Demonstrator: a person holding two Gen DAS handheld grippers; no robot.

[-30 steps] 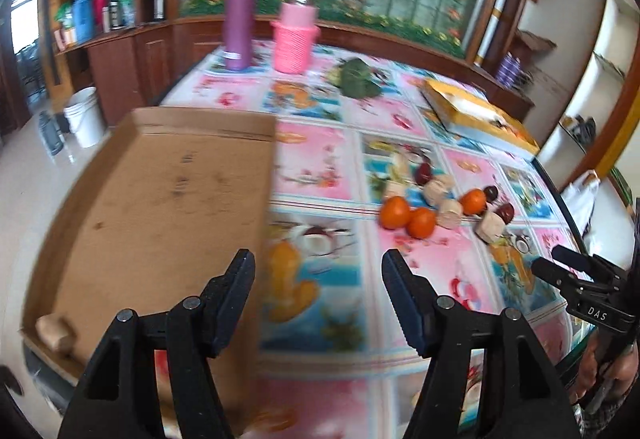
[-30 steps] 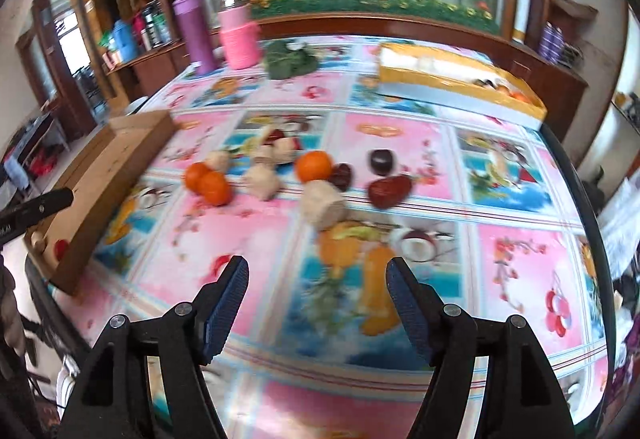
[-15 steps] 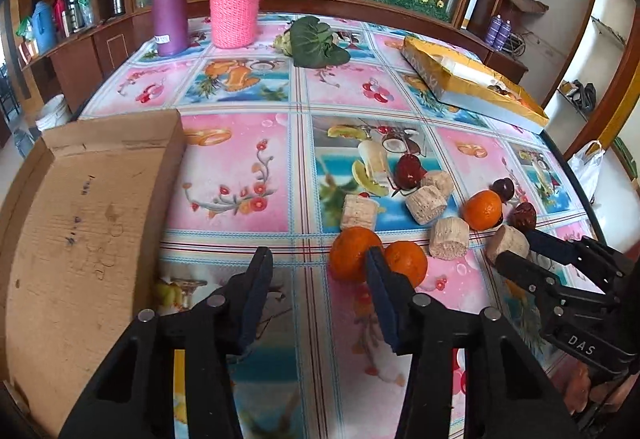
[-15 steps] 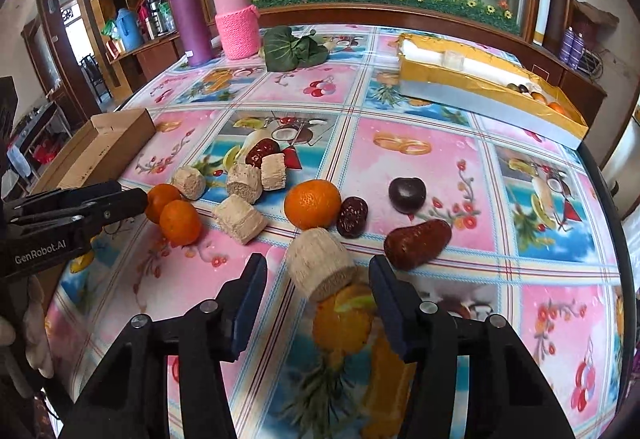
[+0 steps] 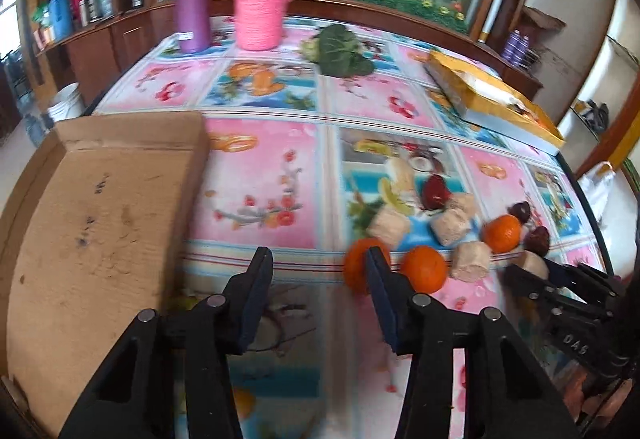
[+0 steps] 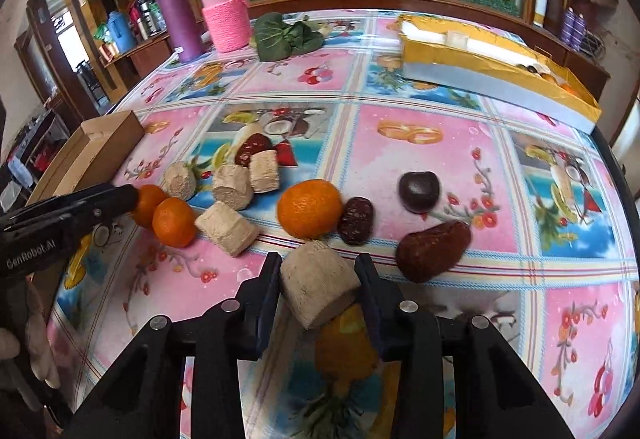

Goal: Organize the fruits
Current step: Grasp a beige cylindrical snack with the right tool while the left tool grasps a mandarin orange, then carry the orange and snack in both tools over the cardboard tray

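Right gripper [image 6: 316, 279]: fingers set against both sides of a beige cylinder [image 6: 318, 289] on the tablecloth [image 6: 420, 159], apparently pinching it. Left gripper [image 5: 320, 271]: fingers spread, empty, its right finger in front of an orange [image 5: 356, 267]. Cardboard box [image 5: 92, 239] at left; yellow tray [image 6: 500, 67] far right.

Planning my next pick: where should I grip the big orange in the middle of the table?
Grip the big orange across its round middle, jaws to its left and right, coming from above. A dark date touches its right side and a beige chunk lies nearby left, so a low approach looks crowded.
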